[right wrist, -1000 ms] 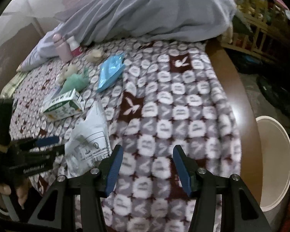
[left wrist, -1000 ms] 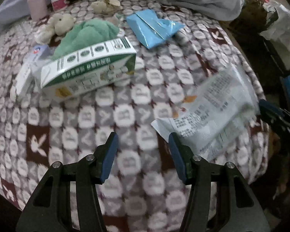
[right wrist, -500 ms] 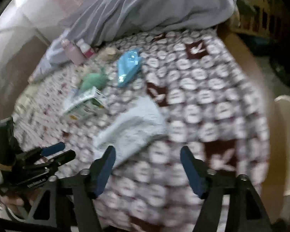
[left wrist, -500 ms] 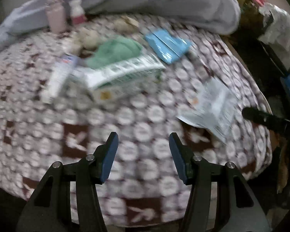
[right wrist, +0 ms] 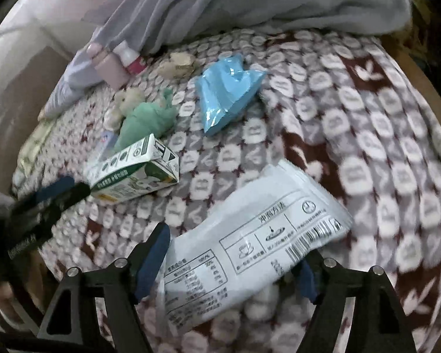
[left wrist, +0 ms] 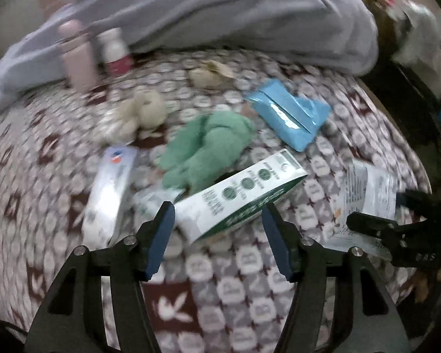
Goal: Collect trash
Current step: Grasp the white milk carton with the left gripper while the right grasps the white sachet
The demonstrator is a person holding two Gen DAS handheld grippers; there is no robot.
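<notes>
Between the right gripper's [right wrist: 235,253] opening jaws, white packet [right wrist: 250,247] lies diagonally.

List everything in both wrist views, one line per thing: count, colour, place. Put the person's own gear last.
blanket: 1, grey and maroon, rabbit motifs, covers the surface.
grey cloth: 1, heaped along the far edge.
pink bottle: 1, far left, upright.
white bottle: 1, red label, beside the pink one.
beige crumpled scraps: 2 clumps, far centre and left.
green cloth: 1, centre.
blue packet: 1, far centre.
green-and-white carton: 1, lying ahead of the left gripper.
white tube box: 1, left of the carton.
white printed pouch: 1, between the right jaws.
left gripper: blue pads, opening, nothing gripped.
right gripper: blue pads, opening around the pouch.
</notes>
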